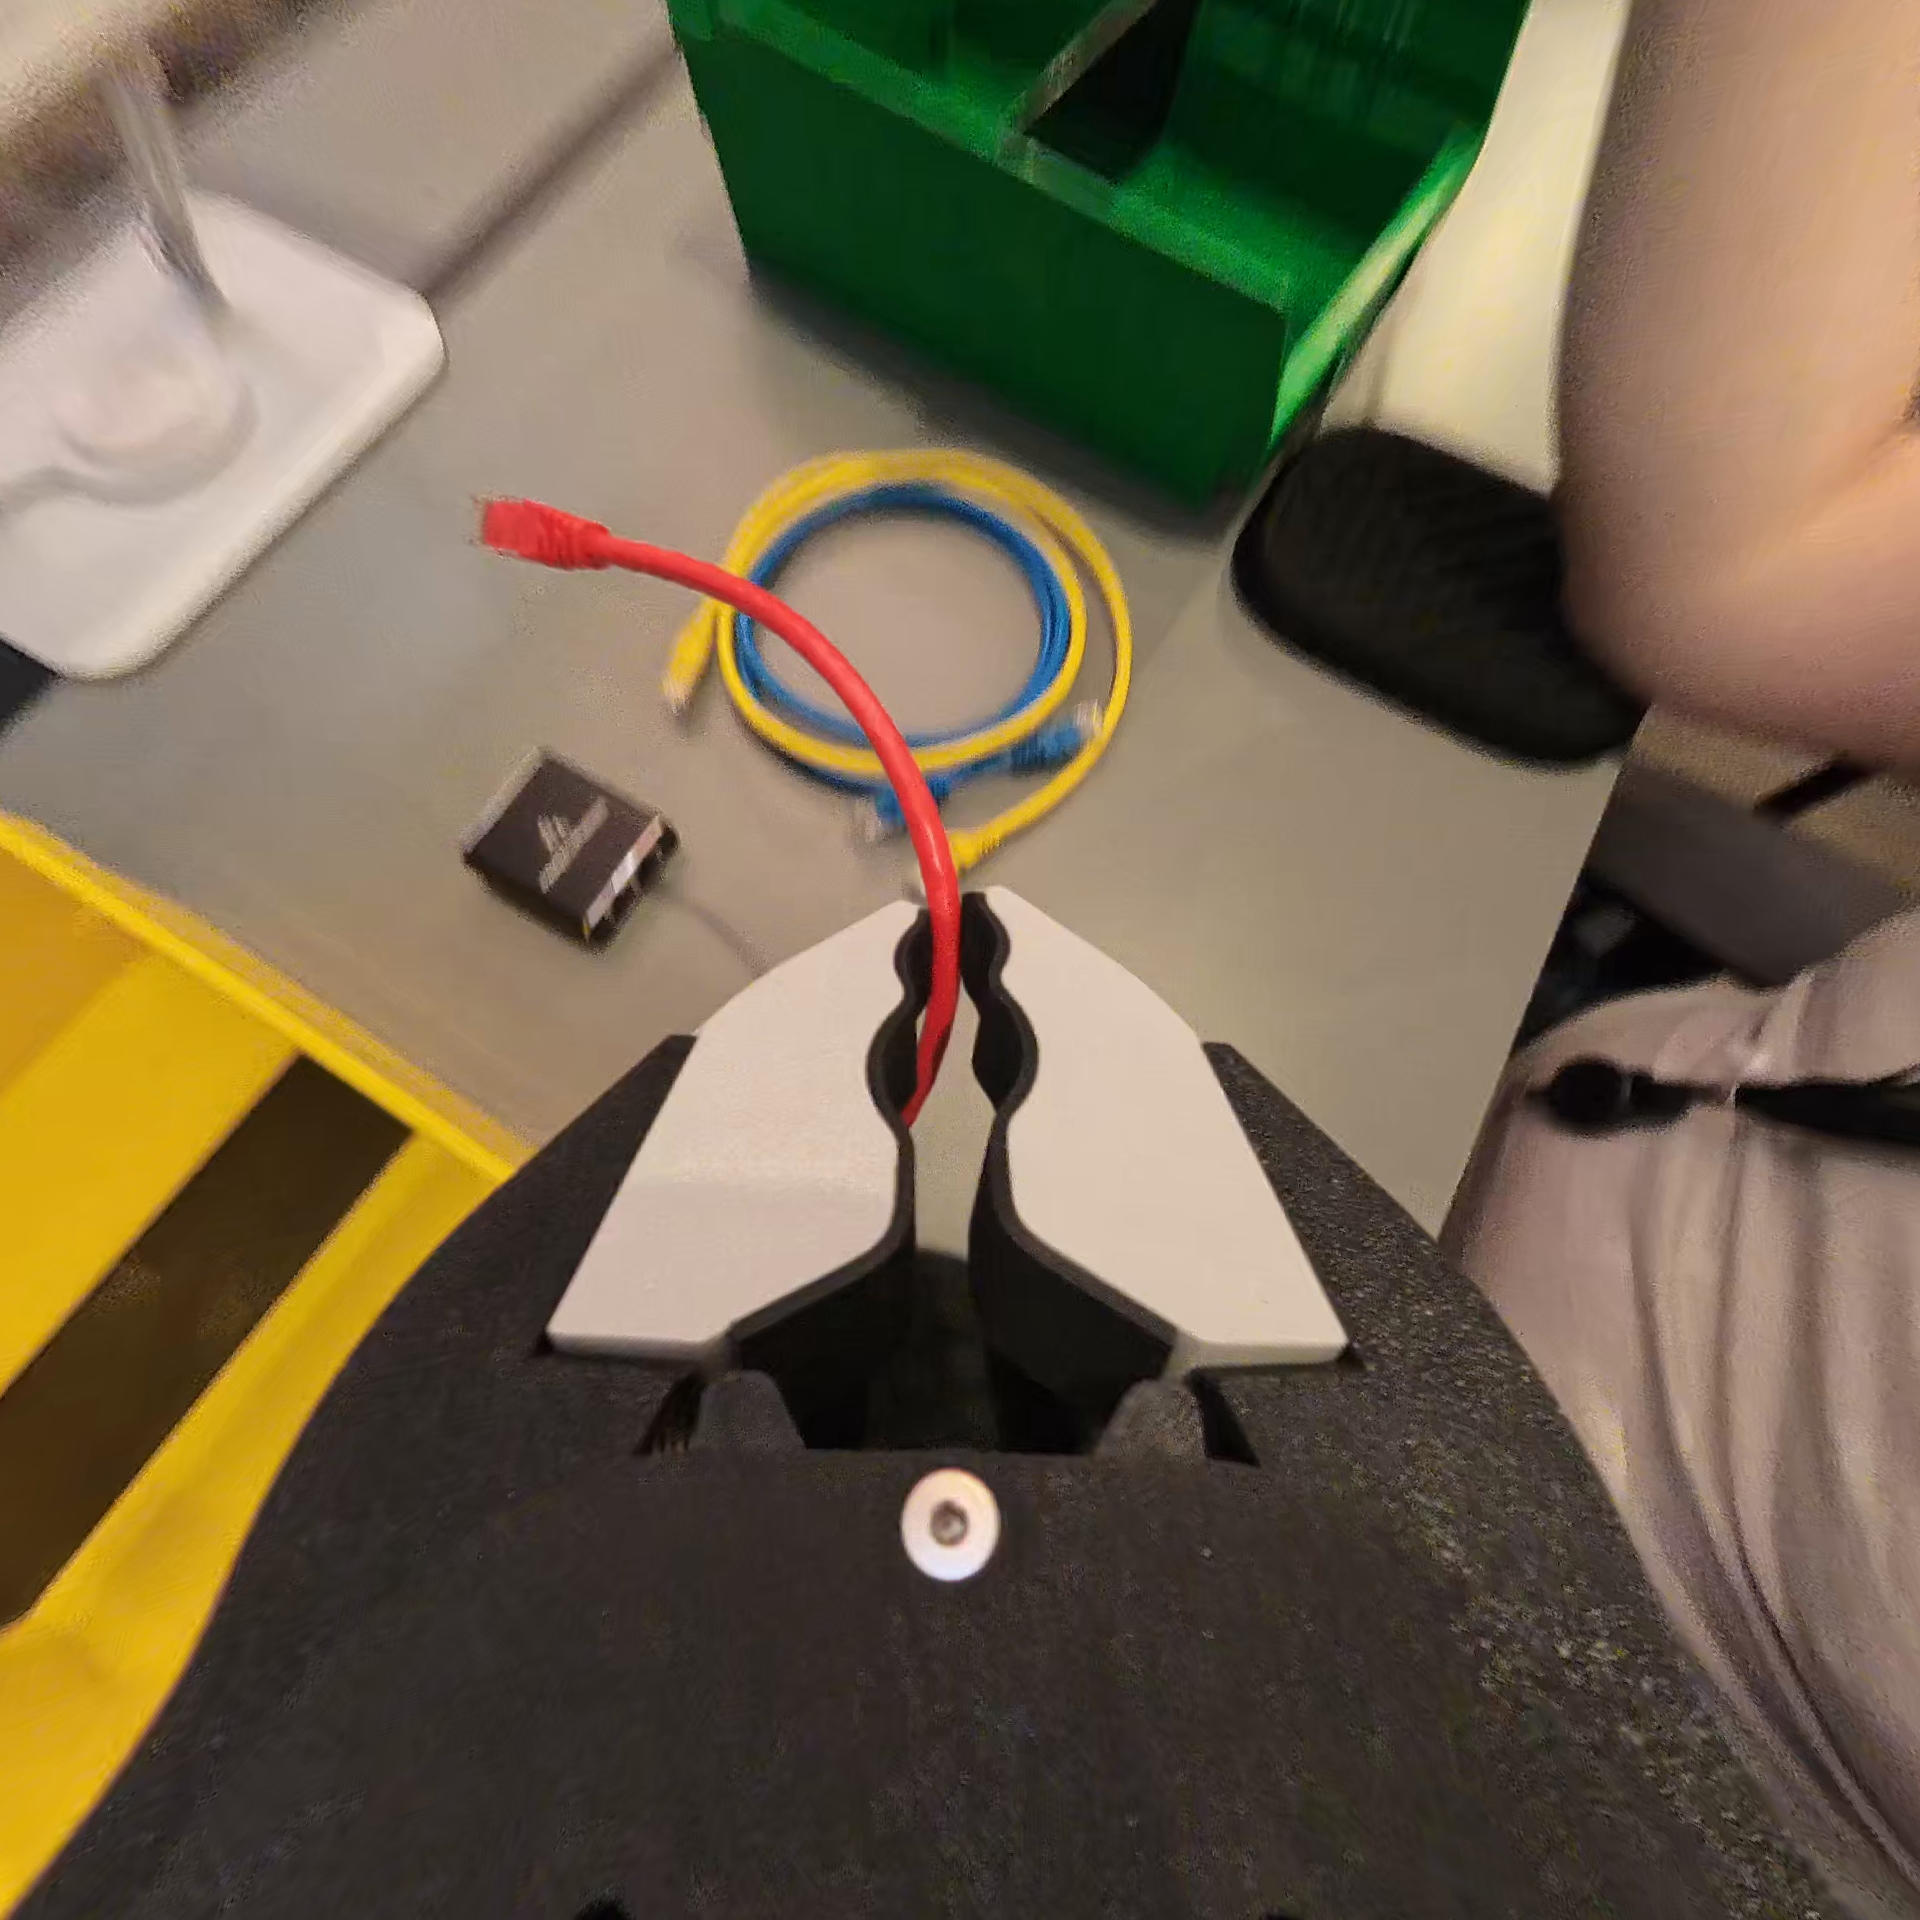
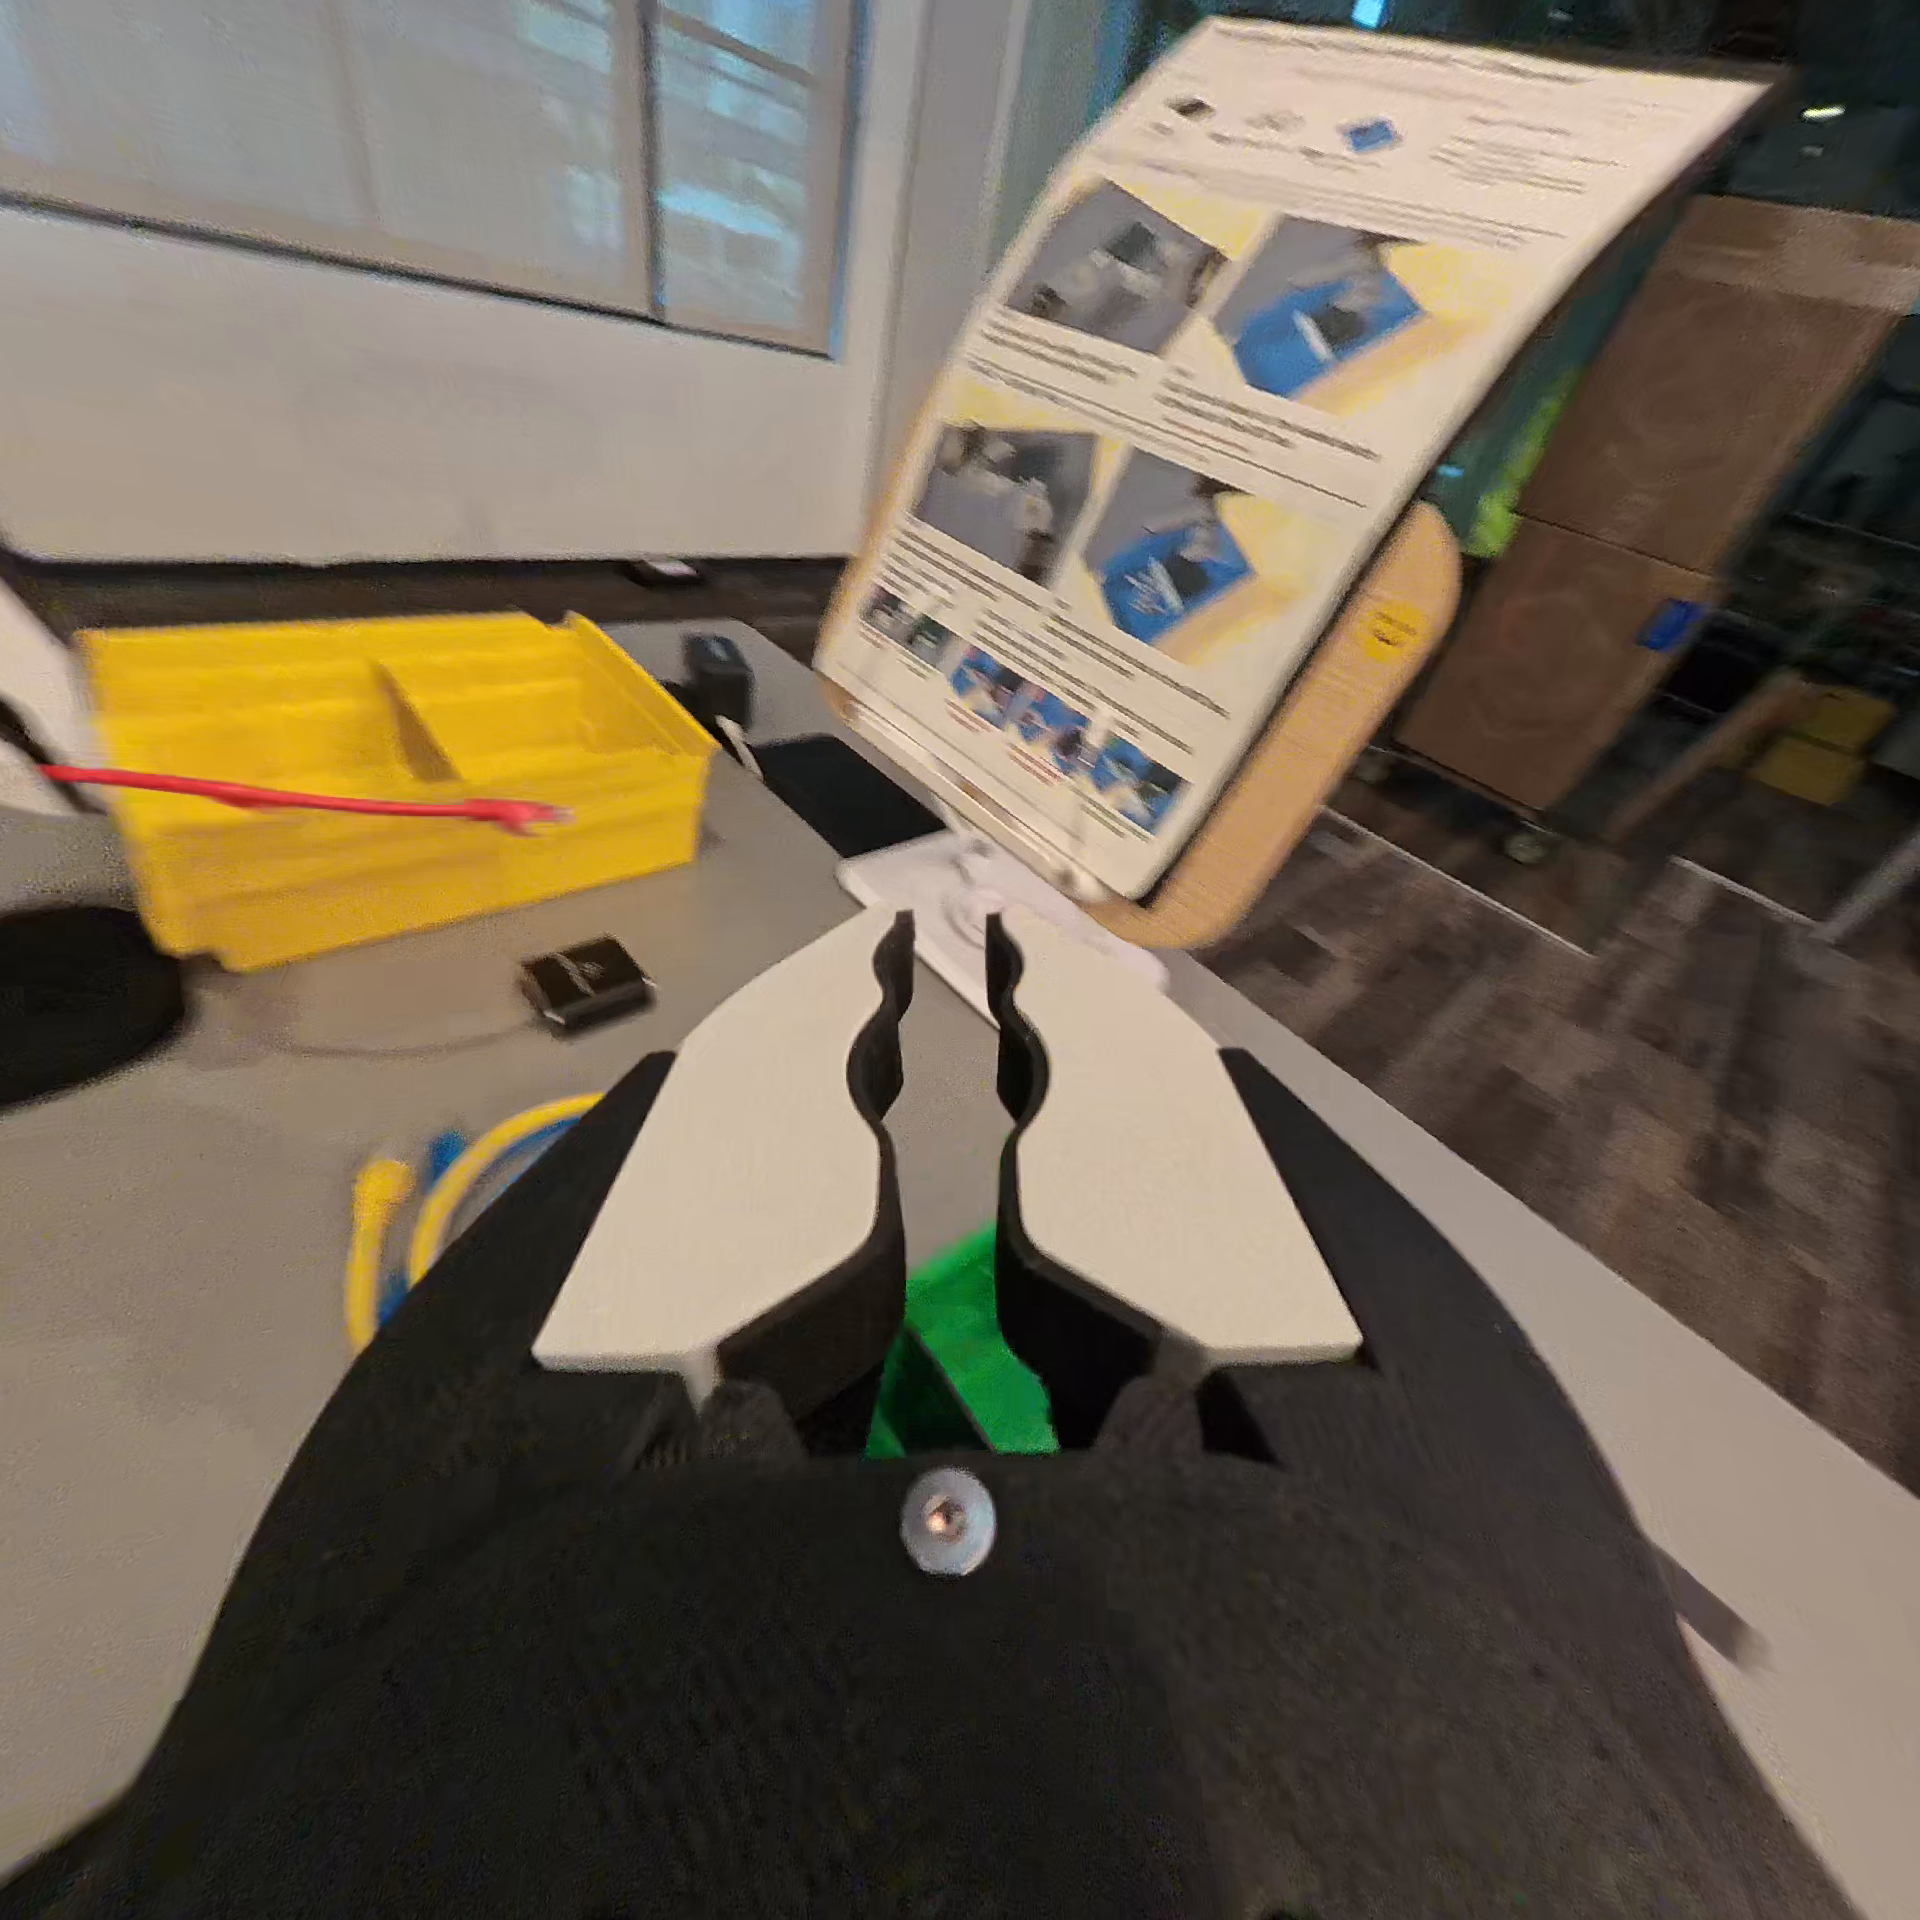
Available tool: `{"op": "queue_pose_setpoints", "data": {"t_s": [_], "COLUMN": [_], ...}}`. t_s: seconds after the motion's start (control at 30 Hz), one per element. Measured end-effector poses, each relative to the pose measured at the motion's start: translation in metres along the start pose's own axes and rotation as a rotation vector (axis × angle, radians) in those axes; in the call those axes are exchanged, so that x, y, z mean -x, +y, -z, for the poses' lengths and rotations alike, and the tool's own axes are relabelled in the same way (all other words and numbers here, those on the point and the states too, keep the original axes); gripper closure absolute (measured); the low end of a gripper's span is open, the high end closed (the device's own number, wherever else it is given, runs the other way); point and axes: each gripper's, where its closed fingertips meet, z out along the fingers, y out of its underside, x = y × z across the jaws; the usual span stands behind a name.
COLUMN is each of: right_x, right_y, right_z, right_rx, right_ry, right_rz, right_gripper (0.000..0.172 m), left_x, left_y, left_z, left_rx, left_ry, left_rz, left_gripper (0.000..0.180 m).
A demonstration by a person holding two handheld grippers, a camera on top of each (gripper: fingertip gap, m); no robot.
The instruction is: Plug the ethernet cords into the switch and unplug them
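Observation:
My left gripper (image 1: pixel 943 906) is shut on a red ethernet cord (image 1: pixel 831 655), pinched between its pads, held above the table. The cord arcs up and left to its red plug (image 1: pixel 520 528) in the air. The same cord and plug (image 2: pixel 509 812) show at the left of the right wrist view. The small black switch (image 1: pixel 569 844) lies on the grey table (image 1: pixel 1299 935), left of the gripper; it also shows in the right wrist view (image 2: pixel 587 982). Coiled yellow (image 1: pixel 1101 623) and blue (image 1: pixel 1049 634) cords lie beyond. My right gripper (image 2: pixel 948 925) is open and empty, raised over the table.
A green bin (image 1: pixel 1039 229) stands at the far side, a yellow bin (image 1: pixel 156 1039) at the left, also in the right wrist view (image 2: pixel 395 769). A white stand base (image 1: pixel 208 436) holds an instruction sheet (image 2: pixel 1195 468). A black pad (image 1: pixel 1423 592) and a person's arm (image 1: pixel 1745 364) are at the right. My hands' fingertips stand some 30 cm from each other.

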Motion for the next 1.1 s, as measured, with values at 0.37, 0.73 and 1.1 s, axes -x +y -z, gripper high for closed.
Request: {"op": "queue_pose_setpoints", "data": {"t_s": [0.37, 0.73, 1.1], "right_x": [0.139, 0.199, 0.239], "right_y": [-0.063, -0.049, 0.019], "right_z": [-0.091, -0.104, -0.055], "right_rx": [-0.165, -0.029, 0.381], "right_ry": [-0.774, -0.98, -1.108], "right_rz": [-0.765, -0.598, -0.023], "right_gripper": [0.124, 0.171, 0.171], "left_x": [-0.017, -0.018, -0.007], "left_y": [-0.11, -0.092, -0.102], "left_z": [0.03, -0.027, 0.042], "left_rx": [-0.623, -0.466, -0.4], "left_ry": [-0.09, -0.234, -0.393], "left_rz": [-0.165, -0.302, -0.706], "left_gripper": [0.176, 0.131, 0.122]}}
